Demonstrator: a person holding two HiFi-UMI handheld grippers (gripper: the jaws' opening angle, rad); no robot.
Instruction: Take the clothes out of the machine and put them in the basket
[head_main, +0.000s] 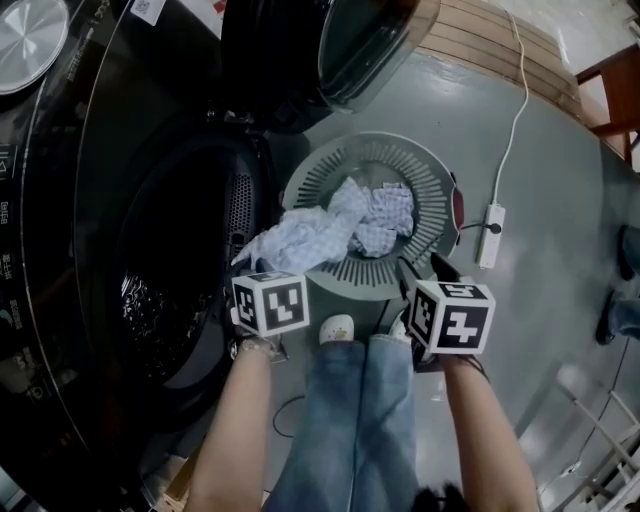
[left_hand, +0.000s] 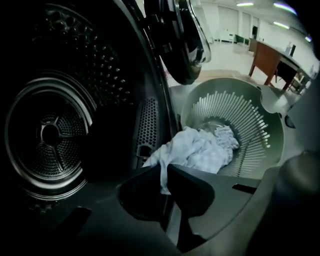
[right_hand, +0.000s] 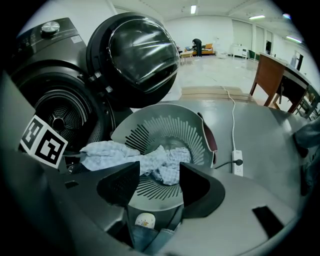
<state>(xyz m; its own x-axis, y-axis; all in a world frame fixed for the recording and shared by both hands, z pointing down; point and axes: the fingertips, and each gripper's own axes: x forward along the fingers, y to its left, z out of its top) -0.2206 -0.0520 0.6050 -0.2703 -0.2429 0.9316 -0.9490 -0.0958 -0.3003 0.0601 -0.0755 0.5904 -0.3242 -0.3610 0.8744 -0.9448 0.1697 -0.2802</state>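
A pale checked cloth (head_main: 340, 225) lies partly in the round grey slatted basket (head_main: 440, 190) and trails over its rim toward the machine's opening. My left gripper (head_main: 248, 264) is shut on the trailing end: a strip of the cloth (left_hand: 200, 150) hangs pinched between the jaws of the left gripper (left_hand: 164, 182). My right gripper (head_main: 425, 270) hovers over the basket's near rim. In the right gripper view the right gripper (right_hand: 159, 182) stands open, with only the basket (right_hand: 170, 125) and cloth (right_hand: 145, 157) seen beyond. The drum (left_hand: 50, 135) is dark and shows no clothes.
The machine's round door (right_hand: 140, 50) stands open above the basket. A white power strip (head_main: 490, 235) with its cable lies on the floor right of the basket. The person's legs and a shoe (head_main: 337, 327) are just below the basket. A wooden desk (right_hand: 272, 75) stands at far right.
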